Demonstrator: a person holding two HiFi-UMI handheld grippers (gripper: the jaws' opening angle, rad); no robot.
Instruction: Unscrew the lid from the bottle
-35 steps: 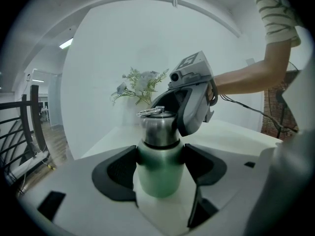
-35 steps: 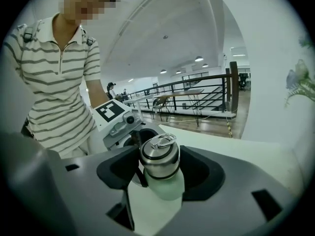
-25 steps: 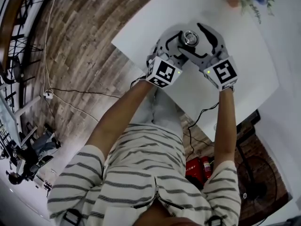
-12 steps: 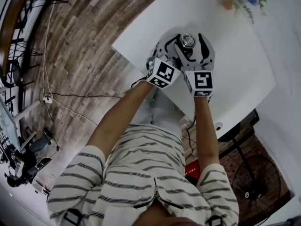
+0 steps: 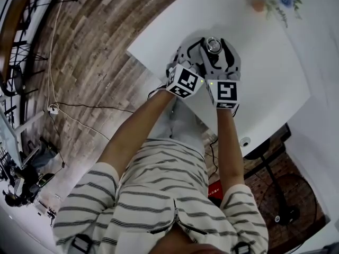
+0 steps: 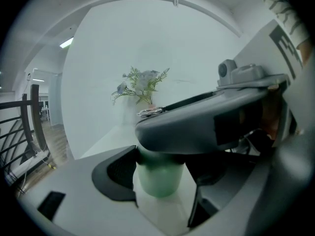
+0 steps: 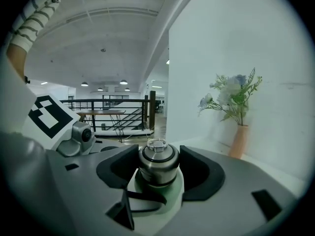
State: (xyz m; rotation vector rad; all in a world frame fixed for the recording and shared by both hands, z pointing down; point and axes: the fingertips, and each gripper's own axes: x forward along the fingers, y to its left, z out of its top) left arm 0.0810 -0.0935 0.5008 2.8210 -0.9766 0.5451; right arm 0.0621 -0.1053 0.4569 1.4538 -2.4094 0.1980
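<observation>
A pale green bottle [image 6: 158, 178] with a steel lid [image 7: 157, 162] stands on the white table [image 5: 265, 78]. In the left gripper view my left gripper [image 6: 160, 181] is shut on the green body, its pads against both sides. The right gripper's arm crosses just above and hides the bottle's top there. In the right gripper view my right gripper [image 7: 158, 167] has just been closing, and its dark pads [image 7: 123, 167] now sit against both sides of the lid. From the head view the lid [image 5: 212, 45] shows between the right gripper's fingers.
An orange vase of flowers [image 5: 263, 1] stands at the table's far side, also seen as the vase [image 7: 239, 140] beyond the bottle. The table's near-left edge [image 5: 151, 67] lies under the grippers, with wood floor and cables beyond it.
The right gripper has swung in from the right to beside the left gripper's cube, and its jaws have narrowed onto the lid. The left gripper and the bottle have stayed put.
</observation>
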